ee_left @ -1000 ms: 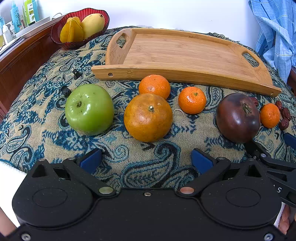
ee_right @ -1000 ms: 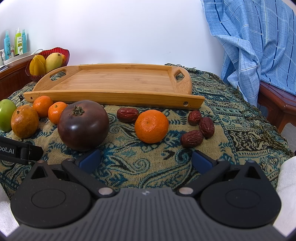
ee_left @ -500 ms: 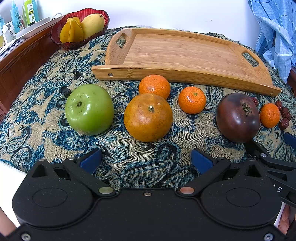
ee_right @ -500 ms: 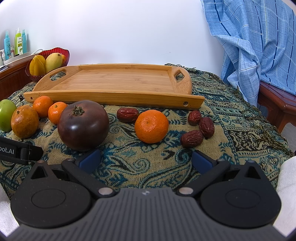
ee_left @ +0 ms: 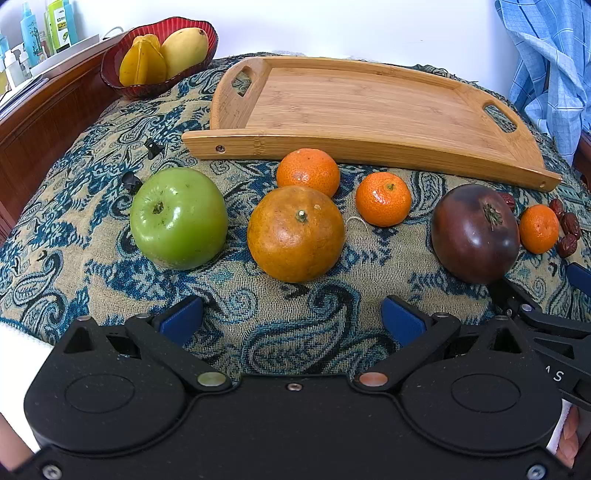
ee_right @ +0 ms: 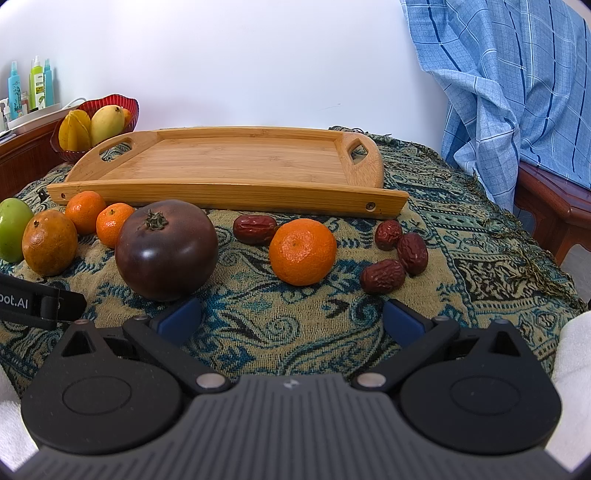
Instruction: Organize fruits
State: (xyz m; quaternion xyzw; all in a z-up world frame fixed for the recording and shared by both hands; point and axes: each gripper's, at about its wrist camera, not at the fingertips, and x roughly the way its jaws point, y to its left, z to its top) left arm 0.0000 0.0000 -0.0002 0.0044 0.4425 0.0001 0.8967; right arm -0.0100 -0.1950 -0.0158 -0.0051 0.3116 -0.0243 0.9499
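An empty bamboo tray (ee_left: 354, 99) (ee_right: 240, 162) lies at the back of the patterned cloth. In front of it sit a green apple (ee_left: 179, 218), a large orange (ee_left: 295, 232), two mandarins (ee_left: 308, 171) (ee_left: 383, 199), a dark purple tomato (ee_left: 474, 232) (ee_right: 166, 249), a third mandarin (ee_right: 303, 251) and several red dates (ee_right: 384, 275). My left gripper (ee_left: 291, 319) is open, just short of the large orange. Open as well, my right gripper (ee_right: 291, 317) stands before the tomato and the third mandarin. Neither holds anything.
A red glass bowl (ee_left: 110, 62) with a mango and starfruit stands at the back left by a wooden ledge with bottles (ee_left: 26, 29). Blue checked fabric (ee_right: 517, 81) hangs at the right over a wooden bench (ee_right: 554, 199). Two small black clips (ee_left: 131, 181) lie left of the apple.
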